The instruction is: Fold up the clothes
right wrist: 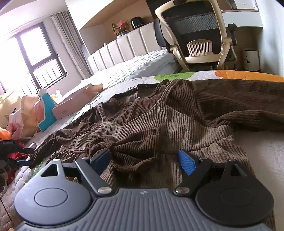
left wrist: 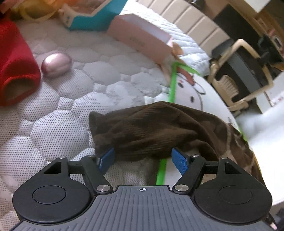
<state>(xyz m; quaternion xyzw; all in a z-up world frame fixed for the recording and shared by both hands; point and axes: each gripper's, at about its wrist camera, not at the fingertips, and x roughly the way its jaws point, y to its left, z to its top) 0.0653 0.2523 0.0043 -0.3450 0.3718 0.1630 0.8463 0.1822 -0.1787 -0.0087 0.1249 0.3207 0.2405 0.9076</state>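
Observation:
A brown ribbed sweater (right wrist: 159, 115) lies spread and rumpled on a printed play mat on the bed. Its neckline faces the far side and one sleeve (right wrist: 239, 99) stretches to the right. My right gripper (right wrist: 144, 160) is open, low over the sweater's bunched front hem. In the left wrist view, the end of the other brown sleeve (left wrist: 150, 129) lies in front of my left gripper (left wrist: 143, 158), which is open with the cloth edge just between its blue pads (left wrist: 179, 160). The left gripper also shows at the far left of the right wrist view (right wrist: 16, 151).
The quilted white mattress (left wrist: 62, 115) carries a red garment (left wrist: 16, 65), a pink oval object (left wrist: 56, 64), a pink box (left wrist: 142, 39) and a teal box (left wrist: 92, 16). An office chair (right wrist: 197, 33) stands beyond the bed. A padded headboard (right wrist: 127, 46) is at the back.

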